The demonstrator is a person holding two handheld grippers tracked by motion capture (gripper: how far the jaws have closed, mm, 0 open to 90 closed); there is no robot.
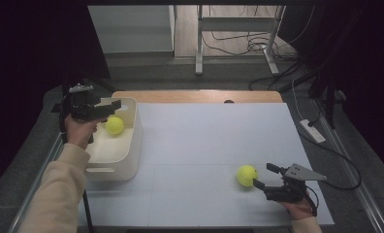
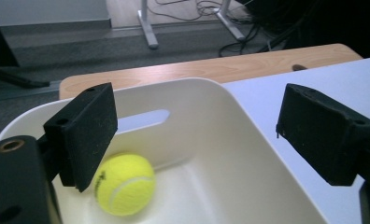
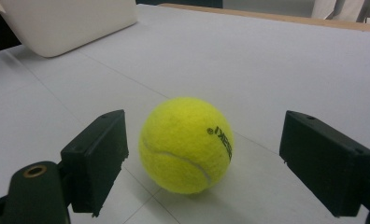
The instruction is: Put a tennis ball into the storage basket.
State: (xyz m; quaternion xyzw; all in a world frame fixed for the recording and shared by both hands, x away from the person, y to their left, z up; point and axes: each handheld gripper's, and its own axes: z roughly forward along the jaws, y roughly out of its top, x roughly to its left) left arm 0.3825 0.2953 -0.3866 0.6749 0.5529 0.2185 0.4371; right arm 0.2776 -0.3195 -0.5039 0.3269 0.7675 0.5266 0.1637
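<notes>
A yellow tennis ball (image 1: 114, 125) (image 2: 124, 184) lies inside a white plastic bin (image 1: 132, 145) (image 2: 230, 154) at the table's left. My left gripper (image 1: 113, 104) (image 2: 197, 135) hovers over the bin's far end, open, with nothing between its jaws; the ball sits below and to the left of them. A second tennis ball (image 1: 247, 175) (image 3: 187, 144) rests on the white table sheet (image 1: 214, 136) near the front right. My right gripper (image 1: 263, 175) (image 3: 209, 140) is low on the table and open. This ball sits between its jaws with a gap on each side.
The bin has a slot handle (image 2: 143, 119) in its far wall. A wooden table edge (image 1: 195, 95) shows beyond the white sheet. On the floor behind are desk legs (image 1: 199, 43), tangled cables and a power strip (image 1: 312, 130). Dark curtains flank both sides.
</notes>
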